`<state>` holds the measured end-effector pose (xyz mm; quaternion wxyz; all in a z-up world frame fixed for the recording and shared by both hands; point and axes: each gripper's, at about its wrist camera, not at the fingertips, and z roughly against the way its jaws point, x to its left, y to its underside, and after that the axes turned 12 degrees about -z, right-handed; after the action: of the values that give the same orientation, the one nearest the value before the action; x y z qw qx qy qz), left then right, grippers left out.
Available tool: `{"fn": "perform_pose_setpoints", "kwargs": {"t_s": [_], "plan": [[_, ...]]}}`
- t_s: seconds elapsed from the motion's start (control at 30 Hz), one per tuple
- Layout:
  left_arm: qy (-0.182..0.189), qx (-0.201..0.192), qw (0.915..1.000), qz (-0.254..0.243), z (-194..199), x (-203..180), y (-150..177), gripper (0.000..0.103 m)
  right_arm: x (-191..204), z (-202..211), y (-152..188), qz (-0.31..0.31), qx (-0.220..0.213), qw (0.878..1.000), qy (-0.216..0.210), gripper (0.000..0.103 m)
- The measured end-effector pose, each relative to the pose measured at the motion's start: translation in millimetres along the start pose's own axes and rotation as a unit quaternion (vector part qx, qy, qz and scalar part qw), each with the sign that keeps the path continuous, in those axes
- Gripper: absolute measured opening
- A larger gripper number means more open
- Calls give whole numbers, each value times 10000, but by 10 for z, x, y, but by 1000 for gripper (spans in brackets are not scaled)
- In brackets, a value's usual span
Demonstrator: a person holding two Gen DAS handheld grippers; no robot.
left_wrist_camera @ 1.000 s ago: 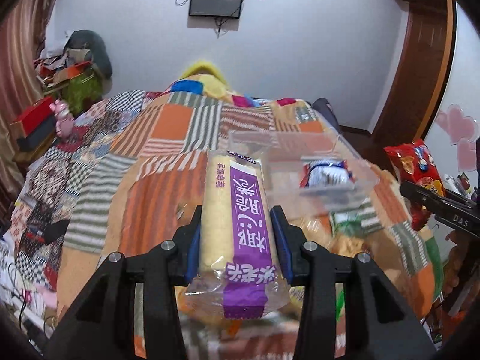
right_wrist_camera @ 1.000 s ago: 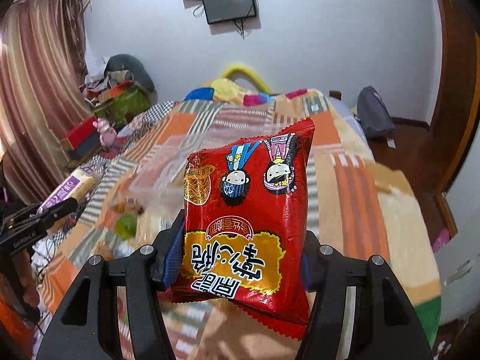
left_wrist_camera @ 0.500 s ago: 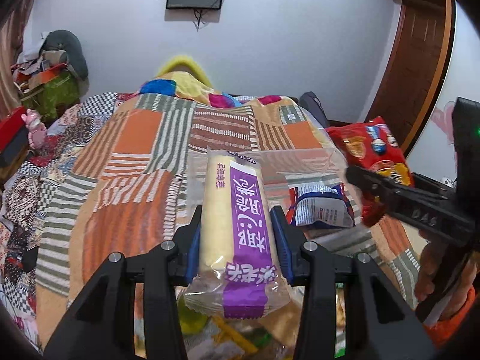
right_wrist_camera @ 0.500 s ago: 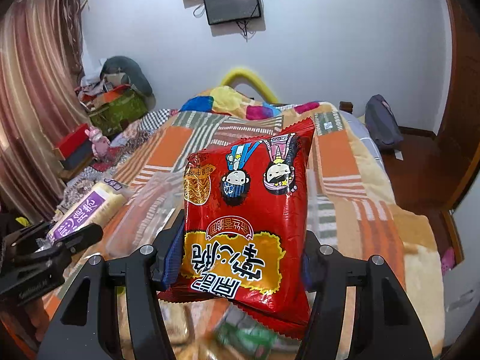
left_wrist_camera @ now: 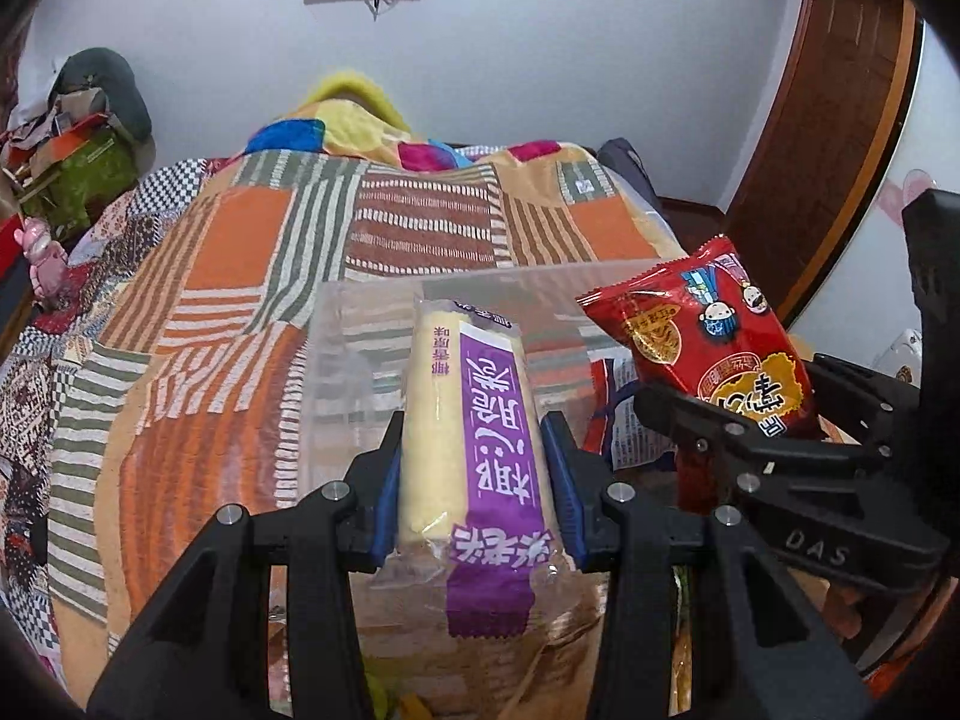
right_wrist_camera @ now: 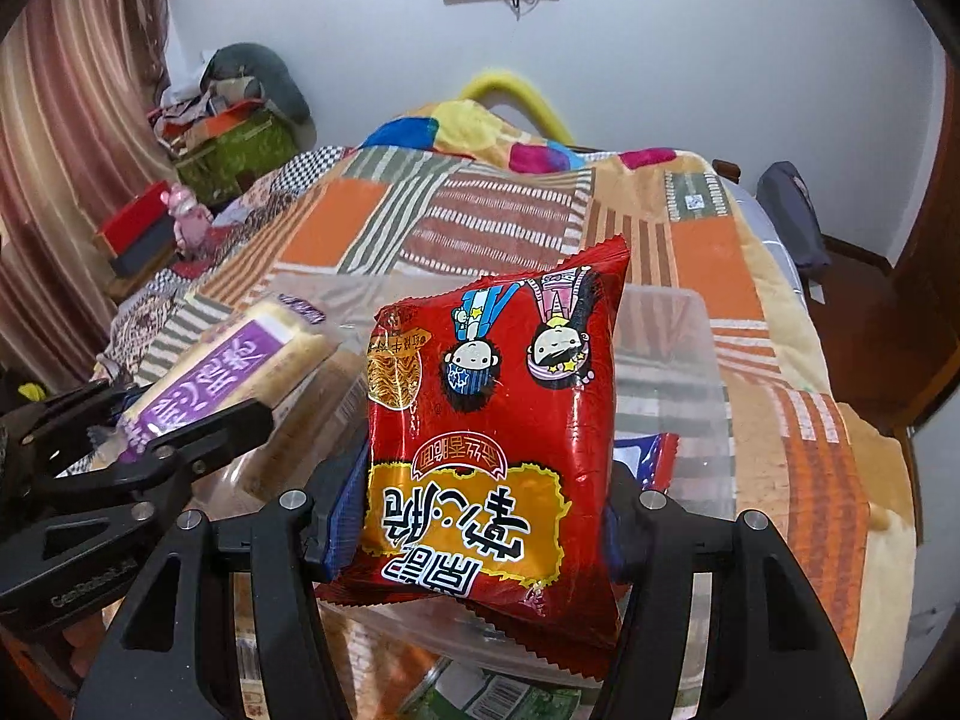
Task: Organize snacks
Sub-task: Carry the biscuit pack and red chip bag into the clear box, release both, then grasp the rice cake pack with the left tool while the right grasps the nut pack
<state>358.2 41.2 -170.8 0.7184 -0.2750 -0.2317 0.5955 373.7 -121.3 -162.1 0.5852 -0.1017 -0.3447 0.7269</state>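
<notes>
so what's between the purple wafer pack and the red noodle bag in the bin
In the left wrist view, a blue-and-white packet lies inside the clear bin between them.

Blue-and-white packet (left_wrist_camera: 624,414) in clear bin (left_wrist_camera: 372,324) mostly hidden, green packets (right_wrist_camera: 510,696) cut off below

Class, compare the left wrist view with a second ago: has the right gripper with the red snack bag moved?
Yes. The right gripper with its red snack bag has moved leftward from the frame's right edge, now over the clear plastic bin.
</notes>
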Motion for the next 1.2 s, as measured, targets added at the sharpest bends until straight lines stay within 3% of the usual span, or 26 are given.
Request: {"fn": "perform_pose_setpoints", "kwargs": {"t_s": [0.23, 0.7, 0.97, 1.2], "plan": [[-113, -48, 9999, -56, 86, -26, 6, 46, -13, 63, -25, -29, 20, 10000, 19, 61], [-341, -499, 9981, -120, 972, 31, 132, 62, 48, 803, 142, 161, -569, 9981, -147, 61], [-657, -190, 9977, -21, 1213, 239, 609, 69, 2, 1004, 458, 142, -584, 9981, -112, 63], [-725, 299, 9964, 322, 1165, 510, 1157, 70, -90, 901, 738, 92, -222, 9997, -93, 64]]}}
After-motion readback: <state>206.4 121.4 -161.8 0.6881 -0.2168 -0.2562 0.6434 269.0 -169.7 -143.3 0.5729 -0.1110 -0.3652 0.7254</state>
